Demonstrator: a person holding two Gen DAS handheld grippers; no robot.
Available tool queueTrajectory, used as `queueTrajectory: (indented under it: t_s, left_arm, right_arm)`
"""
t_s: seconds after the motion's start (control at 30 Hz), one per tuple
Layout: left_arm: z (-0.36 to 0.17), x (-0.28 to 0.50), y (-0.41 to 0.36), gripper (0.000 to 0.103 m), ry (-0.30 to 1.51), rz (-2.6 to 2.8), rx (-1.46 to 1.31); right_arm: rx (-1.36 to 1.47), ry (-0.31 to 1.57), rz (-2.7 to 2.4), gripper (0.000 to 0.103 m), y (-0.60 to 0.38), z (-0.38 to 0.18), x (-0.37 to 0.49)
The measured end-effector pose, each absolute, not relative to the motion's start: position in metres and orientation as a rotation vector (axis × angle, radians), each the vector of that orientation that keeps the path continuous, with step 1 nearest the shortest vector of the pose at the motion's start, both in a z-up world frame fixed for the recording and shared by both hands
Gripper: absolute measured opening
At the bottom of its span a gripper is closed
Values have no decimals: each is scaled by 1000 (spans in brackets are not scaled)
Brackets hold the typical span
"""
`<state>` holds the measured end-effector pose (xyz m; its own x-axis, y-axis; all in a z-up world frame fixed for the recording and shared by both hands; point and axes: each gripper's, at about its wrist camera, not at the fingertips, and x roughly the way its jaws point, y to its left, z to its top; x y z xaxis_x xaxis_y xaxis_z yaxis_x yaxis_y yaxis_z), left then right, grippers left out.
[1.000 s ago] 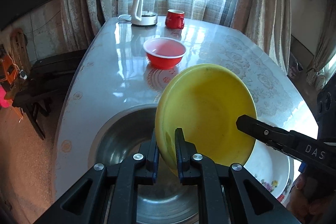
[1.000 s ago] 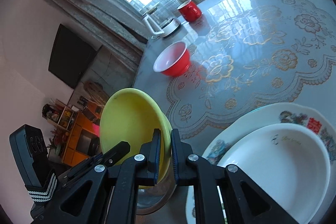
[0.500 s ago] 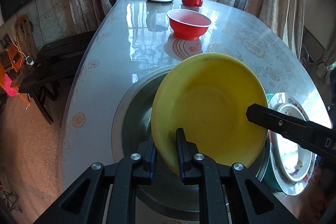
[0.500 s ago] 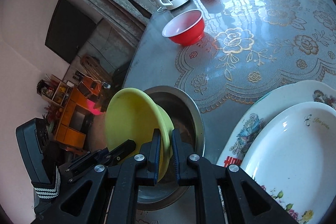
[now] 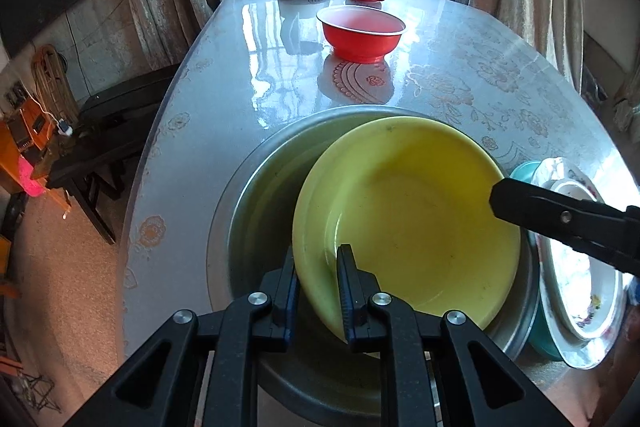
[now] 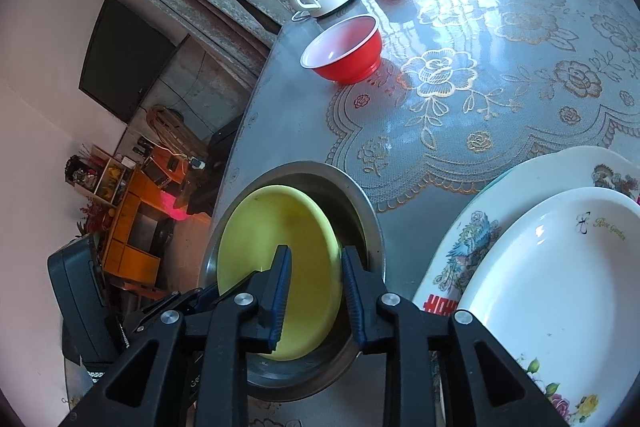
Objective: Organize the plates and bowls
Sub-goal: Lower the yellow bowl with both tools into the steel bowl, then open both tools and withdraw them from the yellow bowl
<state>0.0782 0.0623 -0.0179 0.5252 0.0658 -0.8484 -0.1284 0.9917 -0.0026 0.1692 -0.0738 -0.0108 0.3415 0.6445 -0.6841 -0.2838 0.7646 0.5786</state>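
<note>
Nested so far: yellow bowl [image 5: 408, 219] set down inside the steel basin [image 5: 256, 195] near the table [image 5: 248, 75] edge, leaning against the basin's right wall rather than lying flat. Also stacked: white oval plate [image 6: 560, 267] on the flowered platter [image 6: 472, 247], just right of the basin, with a teal dish [image 5: 520, 171] peeking out beneath.

Left gripper [image 5: 318, 287] jaws narrow, straddling the bowl's near rim, barely eased. Right gripper [image 6: 314, 291] jaws opening, pads clear of the far rim, which sits between them.

Left to do, probably: letting go fully, then fetching the red bowl [image 5: 362, 33], standing well apart toward the window.

Yellow bowl round, no long axis; mouth facing up, tipped toward the left.
</note>
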Motion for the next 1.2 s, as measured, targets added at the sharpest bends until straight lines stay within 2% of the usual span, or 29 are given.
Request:
queueTrajectory:
  t_s: [0.63, 0.87, 0.93, 1.0, 1.07, 1.2]
  left_arm:
    - [-20, 85, 61, 21, 1006, 190, 6]
    - [-12, 82, 69, 21, 993, 168, -63]
    - [-7, 80, 68, 27, 982, 157, -77]
    - [0, 77, 69, 43, 957, 150, -96]
    - [7, 74, 72, 53, 927, 149, -122]
    - [18, 74, 76, 65, 881, 146, -140]
  right_arm:
    - [462, 1013, 605, 30, -96, -6, 166]
    - [488, 1012, 598, 30, -103, -6, 165]
    - [494, 1012, 594, 30, -105, -6, 166]
    - [502, 1009, 592, 30, -107, -6, 166]
    - [504, 1005, 588, 30, -109, -5, 167]
    - [501, 1001, 572, 30, -112, -2, 169]
